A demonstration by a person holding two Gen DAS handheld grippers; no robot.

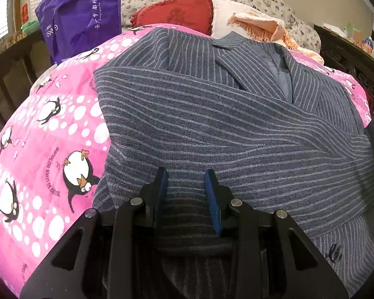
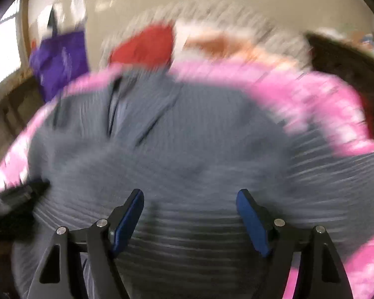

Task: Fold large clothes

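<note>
Striped jacket (image 1: pixel 212 124) spread on the pink quilt (image 1: pixel 49 129). Left tongs (image 1: pixel 186 177) part-open, straddling the fabric; right tongs (image 2: pixel 190 196) wide, empty; right view blurred.

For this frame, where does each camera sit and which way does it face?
Left wrist: on the left tongs, low over the grey pinstriped suit jacket, facing the red heart-shaped cushion; only its tongs show.
Right wrist: on the right tongs, blurred, facing likewise; the other tongs' black tip shows at left.
Shared: jacket, pink penguin-print quilt, cushion, purple fabric bag.
</note>
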